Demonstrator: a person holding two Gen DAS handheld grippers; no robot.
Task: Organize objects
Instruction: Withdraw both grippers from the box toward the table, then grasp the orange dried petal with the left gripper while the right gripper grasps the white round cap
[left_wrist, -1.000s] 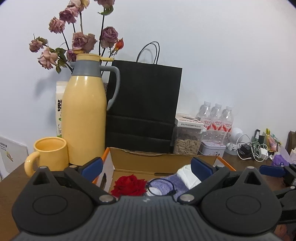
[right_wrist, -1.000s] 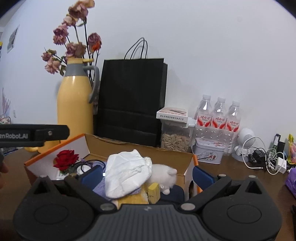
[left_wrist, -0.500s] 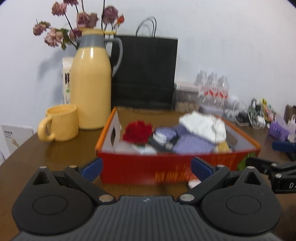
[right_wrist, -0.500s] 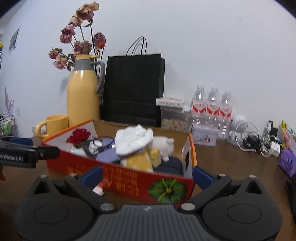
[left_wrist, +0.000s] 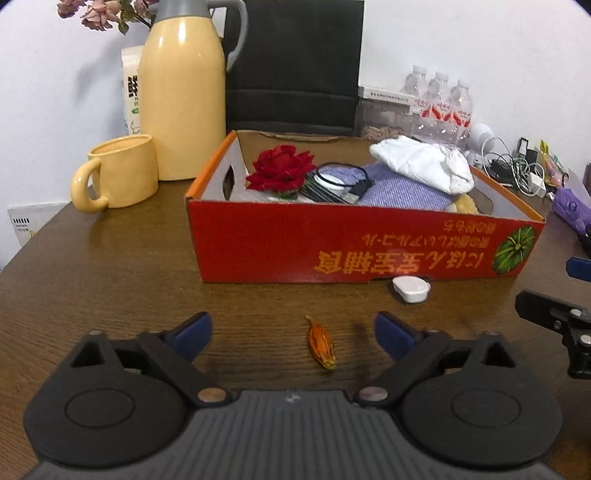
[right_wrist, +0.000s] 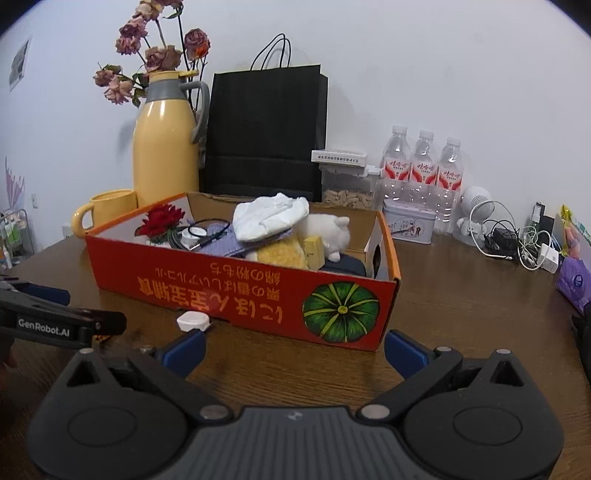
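Red cardboard box (left_wrist: 365, 243) already holds most items, while an orange bud (left_wrist: 320, 341) and white cap (left_wrist: 410, 288) remain outside; left gripper (left_wrist: 293, 328) closing around the bud, right gripper (right_wrist: 293, 345) wide, empty.

"GenRobot.AI" reads in white on the left gripper (right_wrist: 62, 325), at nine o'clock in the right wrist view. The red box (right_wrist: 236, 295) carries upside-down yellow East Asian lettering beside a green pumpkin picture (right_wrist: 340, 312); it cannot be read.
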